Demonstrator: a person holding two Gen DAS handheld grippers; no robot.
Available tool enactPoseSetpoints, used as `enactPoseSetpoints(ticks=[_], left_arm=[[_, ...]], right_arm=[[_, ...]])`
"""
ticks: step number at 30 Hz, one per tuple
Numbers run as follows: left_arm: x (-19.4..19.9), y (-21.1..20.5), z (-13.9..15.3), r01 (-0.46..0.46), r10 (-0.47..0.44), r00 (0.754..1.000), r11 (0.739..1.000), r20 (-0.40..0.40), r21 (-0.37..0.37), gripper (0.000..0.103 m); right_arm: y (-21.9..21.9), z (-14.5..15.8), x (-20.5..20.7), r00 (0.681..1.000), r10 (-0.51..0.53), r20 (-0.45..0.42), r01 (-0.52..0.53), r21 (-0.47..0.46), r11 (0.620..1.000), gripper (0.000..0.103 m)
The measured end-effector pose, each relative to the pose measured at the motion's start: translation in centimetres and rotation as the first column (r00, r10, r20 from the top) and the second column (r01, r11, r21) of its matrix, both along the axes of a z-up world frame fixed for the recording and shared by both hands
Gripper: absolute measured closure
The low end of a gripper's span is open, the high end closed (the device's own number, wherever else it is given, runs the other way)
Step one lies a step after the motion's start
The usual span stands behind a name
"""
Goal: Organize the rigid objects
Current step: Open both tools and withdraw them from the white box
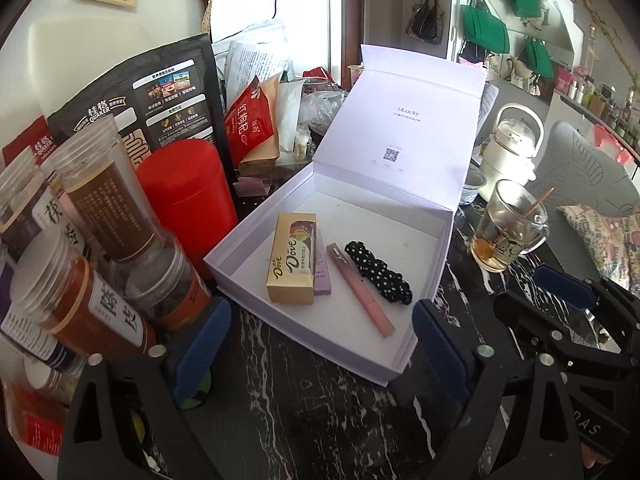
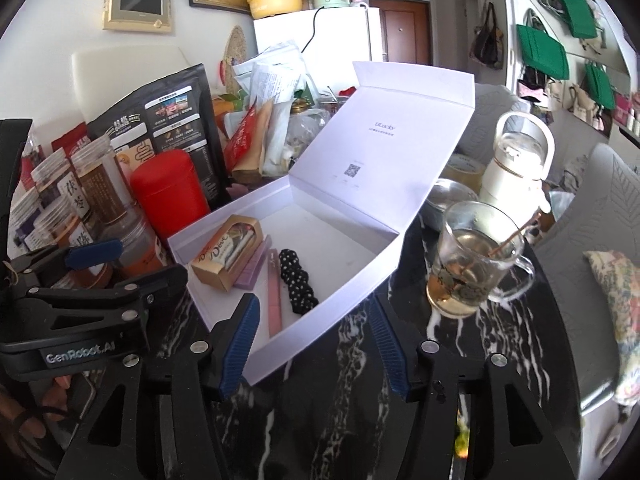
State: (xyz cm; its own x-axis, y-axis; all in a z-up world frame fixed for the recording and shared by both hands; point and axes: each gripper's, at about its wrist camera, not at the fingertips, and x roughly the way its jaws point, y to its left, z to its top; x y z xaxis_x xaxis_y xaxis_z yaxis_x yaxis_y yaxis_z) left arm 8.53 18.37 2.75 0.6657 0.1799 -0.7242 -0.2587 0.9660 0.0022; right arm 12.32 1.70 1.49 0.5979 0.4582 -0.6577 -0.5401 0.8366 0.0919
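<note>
Already four items lie side by side in the open box: chocolate, a lilac bar, a pink tube and a dotted scrunchie. Left gripper and right gripper hover spread and empty (nothing between either pair). Lid up; closing it looks like what's left.

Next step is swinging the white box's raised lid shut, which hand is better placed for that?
Probably the right. The right gripper sits open and empty before the white cardboard box, with clear dark marble beside the raised lid. The left gripper, also open, is hemmed in by clear plastic jars.
</note>
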Motion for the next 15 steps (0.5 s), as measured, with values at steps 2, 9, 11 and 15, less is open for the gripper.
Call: enactPoseSetpoints(ticks=[2, 9, 11, 15], left_arm=[[-0.7, -0.3, 0.2, 0.003, -0.003, 1.0, 1.0, 0.006, 0.004, 0.006], [-3.2, -1.9, 1.1, 0.027, -0.028, 0.999, 0.999, 0.035, 0.023, 0.006], [-4.0, -2.4, 1.4, 0.036, -0.038, 0.998, 0.999, 0.046, 0.029, 0.006], [-5.2, -3.2, 1.7, 0.048, -0.049, 0.997, 0.998, 0.056, 0.03, 0.006]], right_arm=[[-0.6, 0.2, -0.7, 1.0, -0.007, 0.004, 0.007, 0.001, 1.0, 0.044], [-2.2, 0.8, -2.9, 1.0, -0.016, 0.014, 0.015, 0.03, 0.999, 0.039], [-2.6, 1.0, -3.5, 1.0, -0.016, 0.019, 0.016, 0.035, 0.999, 0.037], [-3.6, 1.3, -5.0, 0.999, -0.022, 0.03, 0.021, 0.042, 0.999, 0.035]])
